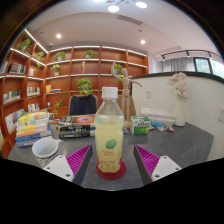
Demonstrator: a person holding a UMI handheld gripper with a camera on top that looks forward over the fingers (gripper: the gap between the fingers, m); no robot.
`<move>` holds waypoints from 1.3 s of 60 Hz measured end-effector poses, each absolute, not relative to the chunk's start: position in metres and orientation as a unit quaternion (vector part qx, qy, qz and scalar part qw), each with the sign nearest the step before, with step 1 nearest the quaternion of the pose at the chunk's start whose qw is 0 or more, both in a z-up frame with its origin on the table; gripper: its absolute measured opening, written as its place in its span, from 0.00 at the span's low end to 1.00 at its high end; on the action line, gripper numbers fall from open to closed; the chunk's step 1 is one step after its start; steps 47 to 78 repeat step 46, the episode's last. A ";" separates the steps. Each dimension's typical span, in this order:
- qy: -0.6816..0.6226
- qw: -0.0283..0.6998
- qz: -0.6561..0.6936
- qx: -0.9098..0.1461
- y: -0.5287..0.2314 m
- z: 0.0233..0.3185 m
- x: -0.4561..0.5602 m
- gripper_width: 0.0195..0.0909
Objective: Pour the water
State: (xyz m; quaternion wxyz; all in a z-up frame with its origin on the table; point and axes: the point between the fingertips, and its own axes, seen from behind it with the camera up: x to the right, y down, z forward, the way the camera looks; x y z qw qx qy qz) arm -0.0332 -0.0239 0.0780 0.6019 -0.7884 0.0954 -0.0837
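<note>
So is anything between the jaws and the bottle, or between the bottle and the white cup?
Nothing visible blocks either. The bottle stands on a red coaster between the open gripper fingers, gaps on both sides. The white cup sits beside it over bare table.

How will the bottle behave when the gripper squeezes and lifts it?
The bottle looks nearly full, so probably heavy for its size. It is tall and narrow on a small red coaster, so a sideways push may tip it. Its clear thin-looking wall may yield slightly. The gripper is open, bottle between the fingers.
</note>
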 end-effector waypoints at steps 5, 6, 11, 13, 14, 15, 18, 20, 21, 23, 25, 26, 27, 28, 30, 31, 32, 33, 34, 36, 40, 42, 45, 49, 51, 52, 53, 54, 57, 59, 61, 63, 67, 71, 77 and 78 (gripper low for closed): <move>0.082 0.607 -0.061 -0.788 -0.054 0.084 -0.050 0.91; 0.080 0.609 -0.059 -0.787 -0.060 0.086 -0.053 0.91; 0.067 0.607 -0.058 -0.790 -0.088 0.093 -0.064 0.91; 0.058 0.609 -0.062 -0.789 -0.100 0.098 -0.068 0.91; 0.055 0.609 -0.063 -0.788 -0.108 0.101 -0.068 0.91; 0.053 0.609 -0.064 -0.789 -0.112 0.102 -0.071 0.91; 0.046 0.604 -0.065 -0.793 -0.126 0.103 -0.077 0.91; 0.042 0.601 -0.064 -0.795 -0.136 0.105 -0.081 0.91; 0.038 0.600 -0.063 -0.797 -0.140 0.105 -0.084 0.91; 0.032 0.596 -0.058 -0.800 -0.149 0.104 -0.090 0.91; 0.026 0.593 -0.056 -0.803 -0.156 0.104 -0.095 0.91; 0.023 0.593 -0.055 -0.803 -0.160 0.105 -0.098 0.91; 0.020 0.594 -0.055 -0.802 -0.163 0.106 -0.100 0.91; 0.018 0.595 -0.055 -0.802 -0.165 0.107 -0.101 0.91; 0.015 0.595 -0.052 -0.802 -0.168 0.109 -0.105 0.91; 0.014 0.595 -0.051 -0.802 -0.172 0.109 -0.107 0.91; 0.013 0.596 -0.051 -0.801 -0.174 0.110 -0.109 0.91; 0.011 0.597 -0.050 -0.801 -0.176 0.112 -0.111 0.91; 0.008 0.598 -0.048 -0.800 -0.177 0.114 -0.113 0.91; 0.006 0.602 -0.041 -0.797 -0.179 0.117 -0.119 0.91; 0.002 0.608 -0.026 -0.794 -0.178 0.123 -0.129 0.91; 0.001 0.610 -0.018 -0.792 -0.178 0.125 -0.132 0.91; -0.001 0.613 -0.012 -0.790 -0.178 0.127 -0.136 0.91; -0.001 0.614 -0.010 -0.789 -0.178 0.127 -0.136 0.91; -0.001 0.614 -0.010 -0.789 -0.178 0.127 -0.136 0.91; -0.001 0.614 -0.010 -0.789 -0.178 0.127 -0.136 0.91; -0.001 0.614 -0.010 -0.789 -0.178 0.127 -0.136 0.91; -0.001 0.614 -0.010 -0.789 -0.178 0.127 -0.136 0.91; -0.001 0.614 -0.010 -0.789 -0.178 0.127 -0.136 0.91; -0.001 0.614 -0.010 -0.789 -0.178 0.127 -0.136 0.91; -0.001 0.614 -0.010 -0.789 -0.178 0.127 -0.136 0.91; -0.001 0.614 -0.010 -0.789 -0.178 0.127 -0.136 0.91; -0.001 0.614 -0.010 -0.789 -0.178 0.127 -0.136 0.91; -0.001 0.614 -0.010 -0.789 -0.178 0.127 -0.136 0.91; -0.001 0.614 -0.010 -0.789 -0.178 0.127 -0.136 0.91; -0.001 0.614 -0.010 -0.789 -0.178 0.127 -0.136 0.91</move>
